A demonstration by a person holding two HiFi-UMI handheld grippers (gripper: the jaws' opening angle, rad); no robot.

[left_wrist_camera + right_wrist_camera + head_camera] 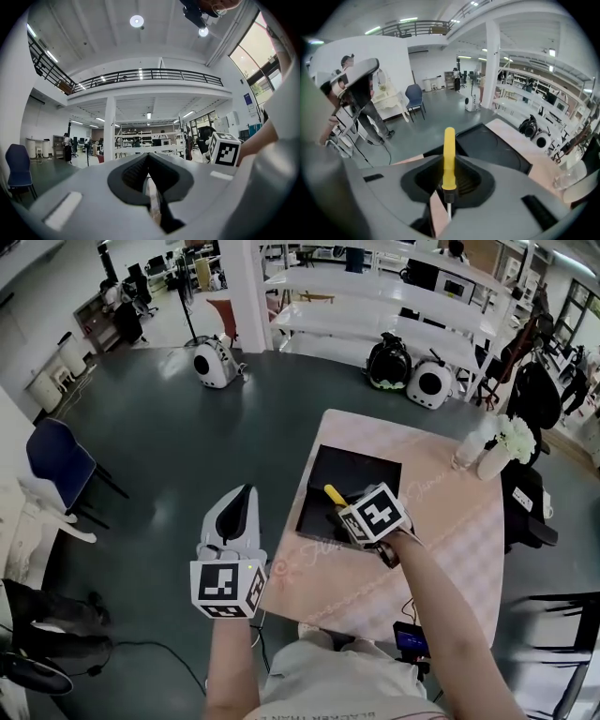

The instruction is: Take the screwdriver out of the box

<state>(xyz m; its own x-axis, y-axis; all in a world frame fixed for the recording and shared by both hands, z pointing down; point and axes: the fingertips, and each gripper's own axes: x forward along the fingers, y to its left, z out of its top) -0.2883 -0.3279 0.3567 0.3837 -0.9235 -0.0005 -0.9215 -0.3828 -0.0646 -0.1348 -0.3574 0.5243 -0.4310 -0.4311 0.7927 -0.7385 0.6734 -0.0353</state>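
Yellow screwdriver (449, 157) above black box (354, 476); vases (491, 456) perhaps

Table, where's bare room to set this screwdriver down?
Bare cloth on the table runs along the near edge, in front of the box, and in the strip between box and vases. The far right corner by the vases is crowded.

Left gripper (149, 158) points level across the big hall, jaws pressed together, nothing between them. Dead ahead stands a white pillar (109, 129), a railed balcony (150, 74) running above it. Blue chair (18, 165) low on the left. At right, a black-and-white marker cube (224, 149) pokes in on a person's arm (262, 137). Round ceiling lamp (137, 20) glows overhead.
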